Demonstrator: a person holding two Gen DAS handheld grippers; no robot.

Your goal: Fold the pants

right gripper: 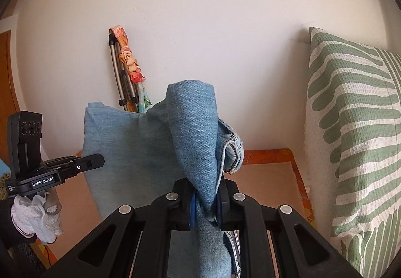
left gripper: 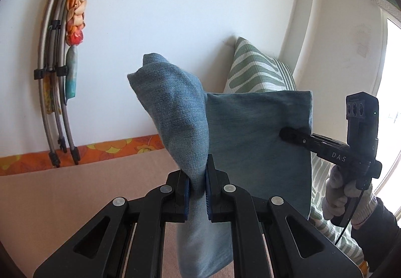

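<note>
The pants [left gripper: 250,142] are light blue denim, held up in the air between both grippers. My left gripper [left gripper: 196,192] is shut on a bunched fold of the denim, which sticks up above the jaws. My right gripper [right gripper: 206,202] is shut on another bunched fold [right gripper: 198,127], with a stitched hem [right gripper: 231,145] showing to its right. In the left wrist view the right gripper [left gripper: 288,134] pinches the cloth's right edge. In the right wrist view the left gripper [right gripper: 96,161] pinches the cloth's left edge. The lower part of the pants hangs out of sight.
A beige bed surface [left gripper: 87,192] with an orange floral border [left gripper: 75,152] lies below. A green-and-white patterned pillow [right gripper: 356,147] leans on the white wall at the right. A folded metal frame with tied floral cloth [left gripper: 65,52] leans on the wall at the left. A window [left gripper: 393,102] is far right.
</note>
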